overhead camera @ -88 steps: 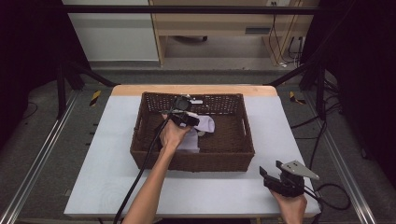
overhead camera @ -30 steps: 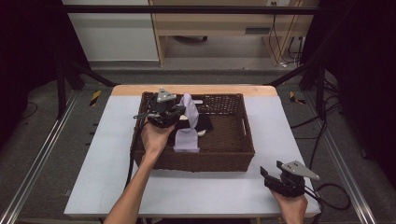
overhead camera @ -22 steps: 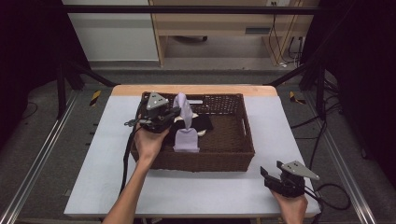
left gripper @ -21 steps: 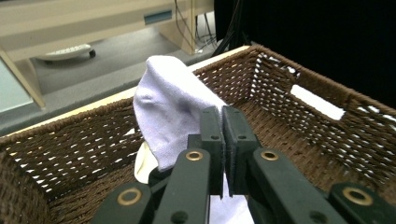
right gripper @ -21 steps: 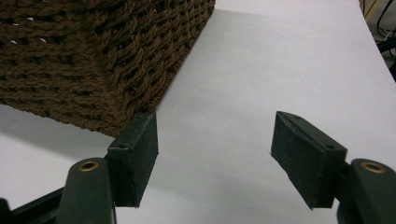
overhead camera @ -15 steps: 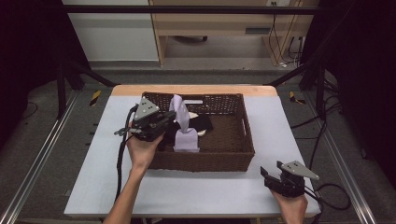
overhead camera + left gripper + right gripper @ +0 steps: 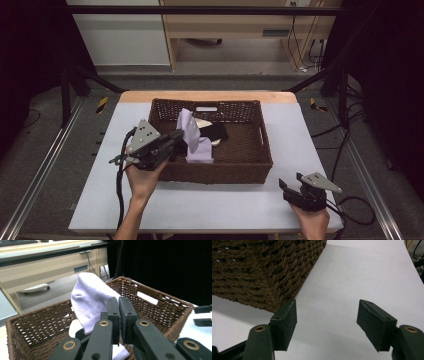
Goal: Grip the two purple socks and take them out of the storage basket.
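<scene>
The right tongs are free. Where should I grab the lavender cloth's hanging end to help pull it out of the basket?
Take the lower tail of the lavender cloth, below where the left tongs pinch it. That end drapes onto the basket floor, so the open right tongs would likely best come down from above, over the near wall.

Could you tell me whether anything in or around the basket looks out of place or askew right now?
Nothing looks damaged or spilled. The one odd sight is the lilac cloth: the left gripper is shut on it, so it stretches up out of the wicker basket while its lower end lies inside beside a black item.
</scene>
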Demonstrator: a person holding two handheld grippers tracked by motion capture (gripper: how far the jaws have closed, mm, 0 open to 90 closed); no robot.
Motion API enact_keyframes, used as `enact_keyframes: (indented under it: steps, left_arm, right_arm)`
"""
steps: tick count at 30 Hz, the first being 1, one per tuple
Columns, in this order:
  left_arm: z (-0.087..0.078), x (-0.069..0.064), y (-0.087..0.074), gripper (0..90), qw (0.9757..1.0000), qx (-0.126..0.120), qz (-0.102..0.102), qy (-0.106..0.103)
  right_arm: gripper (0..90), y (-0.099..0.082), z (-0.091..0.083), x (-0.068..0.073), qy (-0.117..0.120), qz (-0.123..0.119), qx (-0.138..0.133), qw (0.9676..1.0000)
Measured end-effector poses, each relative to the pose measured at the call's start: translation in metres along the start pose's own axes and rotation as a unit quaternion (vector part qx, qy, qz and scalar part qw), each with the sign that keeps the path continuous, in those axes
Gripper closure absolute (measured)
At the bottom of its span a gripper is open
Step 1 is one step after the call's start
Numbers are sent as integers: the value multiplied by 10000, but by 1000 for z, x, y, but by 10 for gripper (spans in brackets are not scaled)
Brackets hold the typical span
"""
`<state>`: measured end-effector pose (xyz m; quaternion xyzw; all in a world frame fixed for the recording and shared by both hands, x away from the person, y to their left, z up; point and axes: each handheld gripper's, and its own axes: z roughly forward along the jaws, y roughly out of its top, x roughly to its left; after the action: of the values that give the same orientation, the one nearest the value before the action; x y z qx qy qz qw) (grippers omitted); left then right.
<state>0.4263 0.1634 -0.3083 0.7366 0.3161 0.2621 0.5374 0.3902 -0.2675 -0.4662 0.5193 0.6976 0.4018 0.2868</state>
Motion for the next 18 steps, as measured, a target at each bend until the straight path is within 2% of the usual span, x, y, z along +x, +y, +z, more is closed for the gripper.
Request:
enact_keyframes:
  steps: [6,9,14,18]
  left_arm:
    - [-19,-12,-1,868,9997,-182,96,-159]
    - [-25,-16,-2,868,9994,-207,101,-262]
    - [-40,-23,-6,867,9992,-197,181,-299]
    - [-47,-29,-12,868,9989,-233,170,-363]
  right_arm:
    - [326,0,0,0,-3,1,-6,10000]
    - [326,0,0,0,-6,2,-1,10000]
    - [327,0,-1,0,-8,-2,-2,10000]
    - [328,0,-1,0,-9,-5,0,10000]
